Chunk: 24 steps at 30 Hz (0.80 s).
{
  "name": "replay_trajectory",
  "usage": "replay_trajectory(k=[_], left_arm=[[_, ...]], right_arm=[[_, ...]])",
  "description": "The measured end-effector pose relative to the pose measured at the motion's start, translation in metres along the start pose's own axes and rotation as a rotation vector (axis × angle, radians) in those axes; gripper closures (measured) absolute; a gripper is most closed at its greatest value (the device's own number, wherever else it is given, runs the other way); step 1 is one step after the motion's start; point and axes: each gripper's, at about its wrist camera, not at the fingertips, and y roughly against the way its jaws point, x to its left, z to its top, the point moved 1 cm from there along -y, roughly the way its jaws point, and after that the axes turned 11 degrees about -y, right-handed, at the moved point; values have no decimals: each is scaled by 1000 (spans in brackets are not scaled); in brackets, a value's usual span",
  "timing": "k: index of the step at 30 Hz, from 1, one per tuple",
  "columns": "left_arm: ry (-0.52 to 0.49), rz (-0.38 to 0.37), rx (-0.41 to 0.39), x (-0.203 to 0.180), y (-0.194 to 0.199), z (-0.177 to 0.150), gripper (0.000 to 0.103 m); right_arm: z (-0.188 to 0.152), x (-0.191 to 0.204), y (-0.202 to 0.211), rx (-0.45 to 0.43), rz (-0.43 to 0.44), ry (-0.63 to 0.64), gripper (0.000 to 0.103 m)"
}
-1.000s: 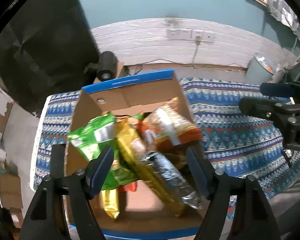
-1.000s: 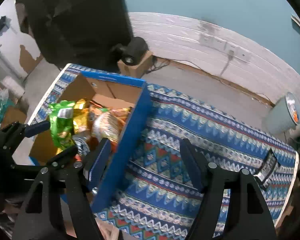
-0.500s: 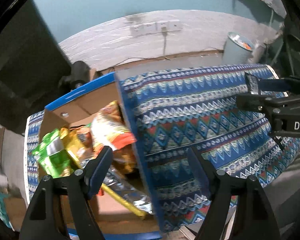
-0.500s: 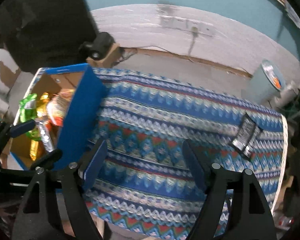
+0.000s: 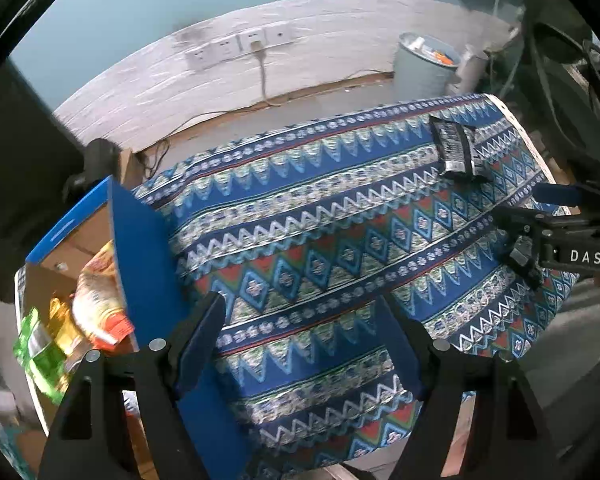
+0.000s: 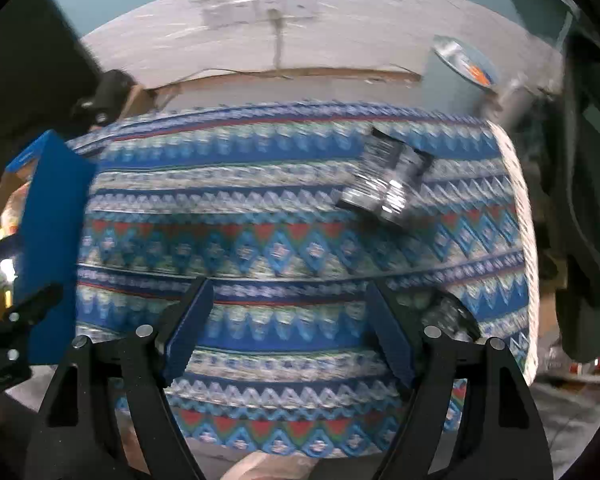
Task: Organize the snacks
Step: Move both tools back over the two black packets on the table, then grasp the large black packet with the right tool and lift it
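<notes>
My left gripper (image 5: 300, 320) hangs open over the patterned blue tablecloth (image 5: 320, 240), nothing between its fingers. Left of it stands the blue cardboard box (image 5: 140, 248), holding an orange snack bag (image 5: 96, 300), a green bag (image 5: 36, 352) and other packets. A black snack packet (image 5: 456, 152) lies flat on the cloth at the far right. My right gripper (image 6: 290, 304) is open too, above the cloth, with the black packet (image 6: 388, 176) ahead and to its right. A second small dark packet (image 6: 452, 316) lies beside its right finger. The box wall (image 6: 48, 220) is at the left.
A grey bin (image 5: 424, 64) stands on the floor behind the table's right end. Wall sockets with a cable (image 5: 240, 46) are on the white wall. A black round device (image 5: 96, 160) sits behind the box. The table's right edge (image 6: 520, 220) drops off near the packet.
Both grippers have swung right, away from the box and out over the cloth. The black packet has come closer in both views. Both grippers stay open and empty.
</notes>
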Motion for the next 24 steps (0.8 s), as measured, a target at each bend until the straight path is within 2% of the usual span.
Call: replay_trajectory(k=[8,14,20,24], left_arm=[[-107,-4,-9,-30,-21,18,25],[-135,-14,11,-40,-42,28,25],[-163,-11,36,-51,-59,33,25],[-182,-18,46,-58,-67,37,25]], right_arm=[[-8,-56,-11,30,-71,-103,25],[-17,-95,-25,77,-109,-192,25],[-27,-127,-38,128,-124,-285,25],[-33,-142,-49,169,-87,-368,25]])
